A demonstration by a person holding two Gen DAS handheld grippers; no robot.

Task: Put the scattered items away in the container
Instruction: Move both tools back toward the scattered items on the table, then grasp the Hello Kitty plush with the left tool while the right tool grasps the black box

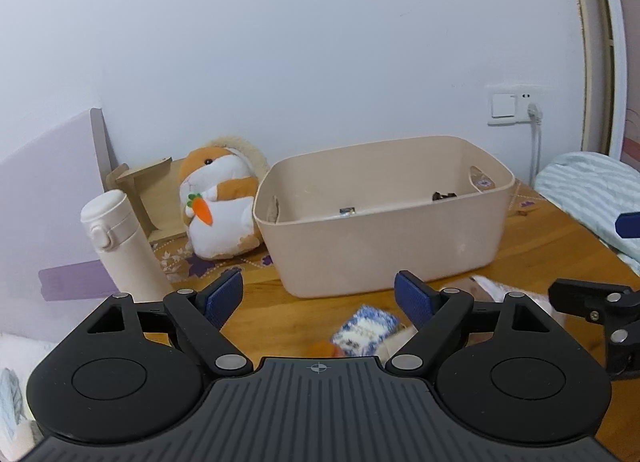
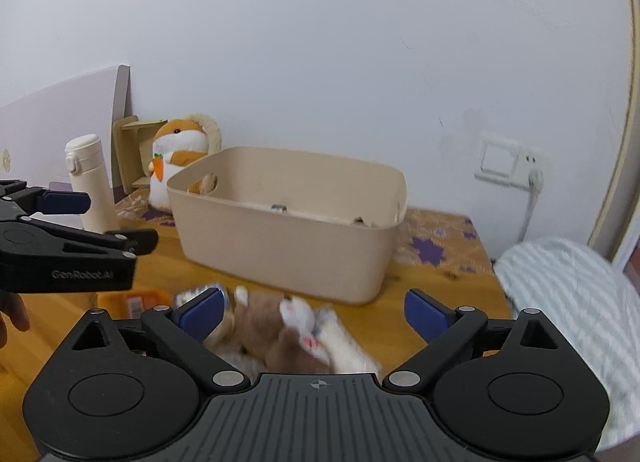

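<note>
Both empty and spread wide, the left gripper point(image 1: 319, 296) and right gripper point(image 2: 314, 312) are hovering before the beige container point(image 2: 280, 240), seemingly approaching the brown plush toy point(image 2: 276, 336) lying just in front, next needing descent and closure.

The left wrist view is taken from low over the near left of the wooden table point(image 1: 540, 238), faced along its own fingers toward the beige container point(image 1: 384, 217) and the white wall point(image 1: 320, 41), with the right gripper point(image 1: 600, 314) caught at its right edge. The right wrist view is set further right and a little nearer the table edge, angled toward the same container point(image 2: 288, 229), with the left gripper point(image 2: 80, 221) seen at its left. Shared by both are the container, the hamster plush point(image 1: 220, 205), the white flask point(image 1: 124, 242), the wall socket point(image 1: 516, 105) and the striped bedding point(image 1: 588, 189) at far right.
</note>
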